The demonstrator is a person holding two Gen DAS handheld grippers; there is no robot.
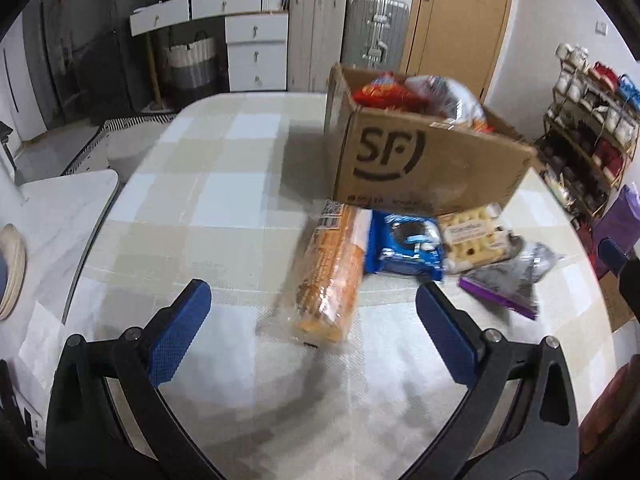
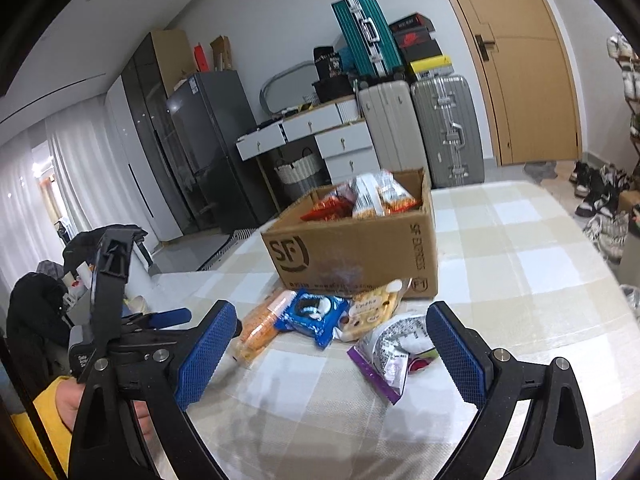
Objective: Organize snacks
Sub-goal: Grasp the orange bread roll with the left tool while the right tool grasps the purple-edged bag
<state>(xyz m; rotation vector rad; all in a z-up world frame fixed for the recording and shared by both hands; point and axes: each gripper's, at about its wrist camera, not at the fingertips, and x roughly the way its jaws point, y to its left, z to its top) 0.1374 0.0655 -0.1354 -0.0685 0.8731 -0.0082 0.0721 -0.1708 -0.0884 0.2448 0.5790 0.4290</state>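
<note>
An open cardboard box [image 1: 424, 160] marked SF stands on the checked table and holds several snack bags [image 1: 384, 94]. In front of it lie an orange cracker pack [image 1: 330, 276], a blue cookie pack [image 1: 410, 246], a pale biscuit pack [image 1: 474, 240] and a purple-edged bag [image 1: 508, 280]. My left gripper [image 1: 312, 316] is open and empty, just short of the orange pack. My right gripper [image 2: 328, 344] is open and empty, hovering before the same snacks: orange pack [image 2: 262, 326], blue pack [image 2: 316, 314], biscuit pack [image 2: 370, 310], purple bag [image 2: 390, 356], box [image 2: 356, 248].
A small white side table [image 1: 60, 216] with stacked plates [image 1: 10, 272] stands left of the checked table [image 1: 208, 184]. The left gripper's body [image 2: 108, 300] shows at the left of the right wrist view. Suitcases [image 2: 420, 136], drawers and a shoe rack [image 1: 592, 128] stand beyond.
</note>
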